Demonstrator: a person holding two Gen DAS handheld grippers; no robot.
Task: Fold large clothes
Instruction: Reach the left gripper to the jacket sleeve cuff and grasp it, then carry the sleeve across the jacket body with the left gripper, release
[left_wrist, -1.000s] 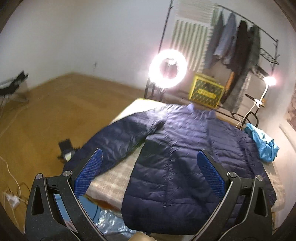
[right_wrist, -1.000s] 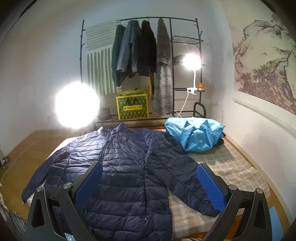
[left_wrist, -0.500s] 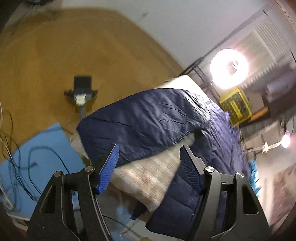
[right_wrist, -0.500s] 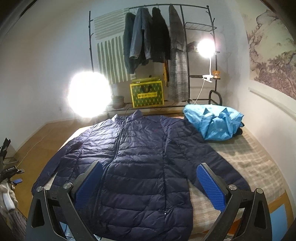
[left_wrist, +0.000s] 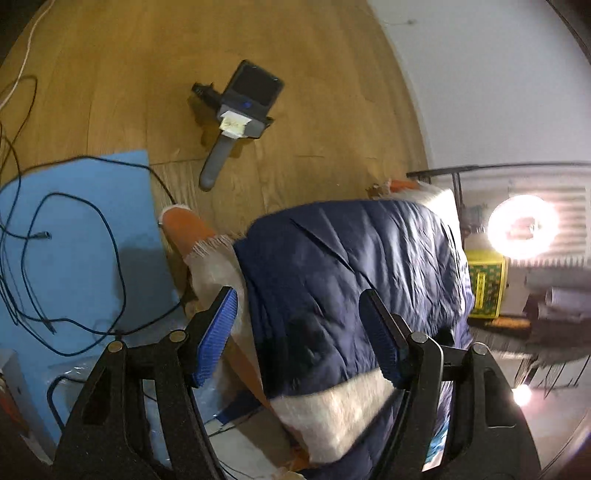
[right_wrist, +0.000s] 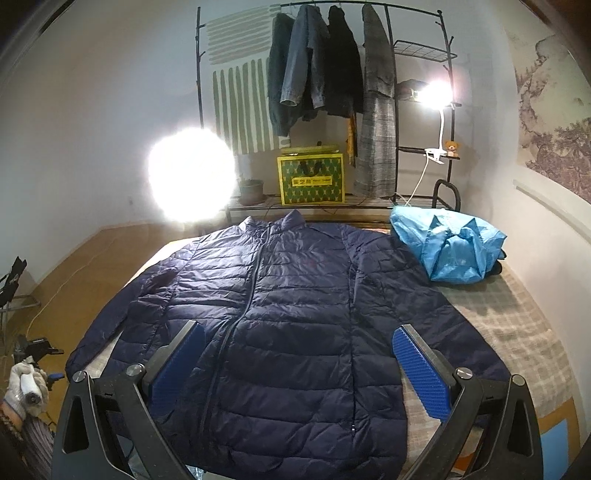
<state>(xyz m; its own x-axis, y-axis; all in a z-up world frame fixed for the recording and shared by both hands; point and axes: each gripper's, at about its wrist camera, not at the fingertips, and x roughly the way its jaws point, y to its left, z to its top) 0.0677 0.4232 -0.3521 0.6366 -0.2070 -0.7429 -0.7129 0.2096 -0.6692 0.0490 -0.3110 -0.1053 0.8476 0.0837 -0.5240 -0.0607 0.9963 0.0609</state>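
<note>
While the left gripper (left_wrist: 299, 332) stands with its jaws part open and the cuff end of a sleeve (left_wrist: 351, 266) between the blue pads, nothing looks pinched: the dark cloth lies slack over the corner of the bed (left_wrist: 332, 417), and I cannot see either pad pressing on it. The right gripper (right_wrist: 299, 365) hovers with its jaws spread wide and empty above the lower front of the jacket (right_wrist: 295, 314), well clear of the fabric.

Outward from there, the navy puffer jacket lies flat on the bed, front up, zip closed as far as the view shows, collar toward the clothes rack (right_wrist: 332, 66). Both sleeves are still stretched out to the sides, one reaching the bed's left edge and hanging a little over it, the other running toward the near right corner. A crumpled blue garment (right_wrist: 447, 247) sits at the far right of the bed, just beside the jacket's shoulder.

By my reading, the spreading-out is done and no fold has been made. The sleeves still have to come across the body, then the body has to be doubled over. The left sleeve looks like the first to go.
</note>
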